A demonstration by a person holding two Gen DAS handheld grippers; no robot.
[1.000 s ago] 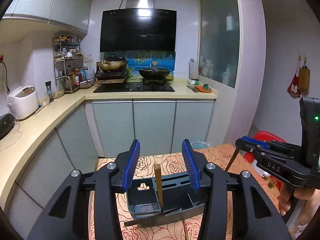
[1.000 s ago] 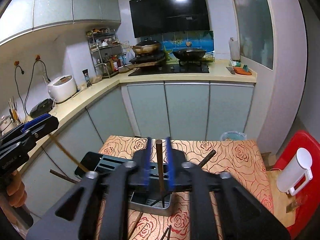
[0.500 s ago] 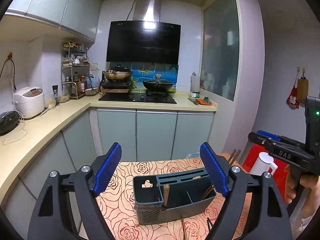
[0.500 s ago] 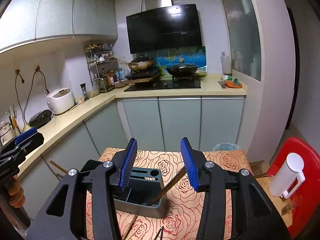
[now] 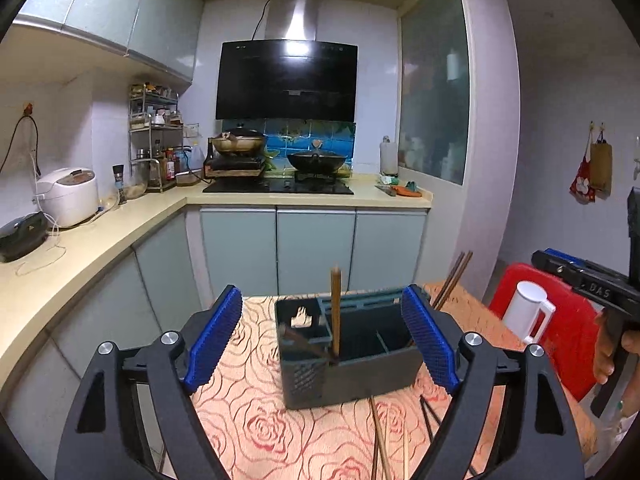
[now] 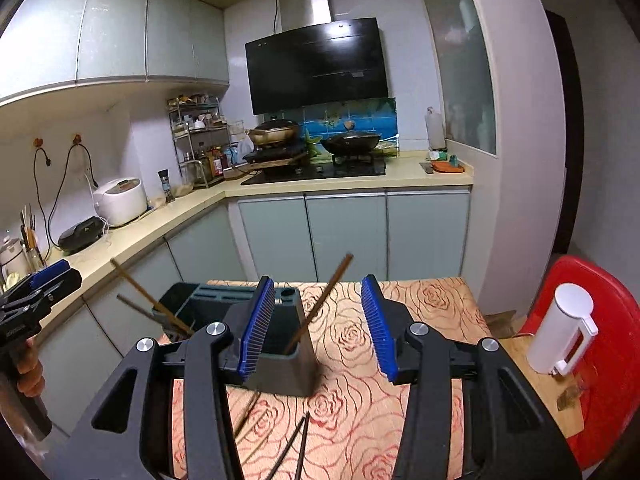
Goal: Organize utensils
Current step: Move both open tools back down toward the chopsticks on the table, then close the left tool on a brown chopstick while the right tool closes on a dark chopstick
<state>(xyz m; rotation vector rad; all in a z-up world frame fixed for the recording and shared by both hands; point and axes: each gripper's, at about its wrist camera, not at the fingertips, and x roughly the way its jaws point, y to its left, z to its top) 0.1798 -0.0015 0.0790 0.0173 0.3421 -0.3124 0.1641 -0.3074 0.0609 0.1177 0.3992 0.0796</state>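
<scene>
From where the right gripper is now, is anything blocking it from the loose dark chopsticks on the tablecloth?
Nothing visible does. The dark chopsticks lie on bare tablecloth, below and in front of the open right gripper. The utensil holder stands behind them, not between.

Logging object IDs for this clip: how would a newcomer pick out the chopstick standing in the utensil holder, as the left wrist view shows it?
Find the rose-patterned table in front of the kitchen cabinets, then the dark grey utensil holder on it. The upright chopstick rises near-vertical from the holder's middle. Its neighbours slant in the holder or lie flat on the cloth.
</scene>
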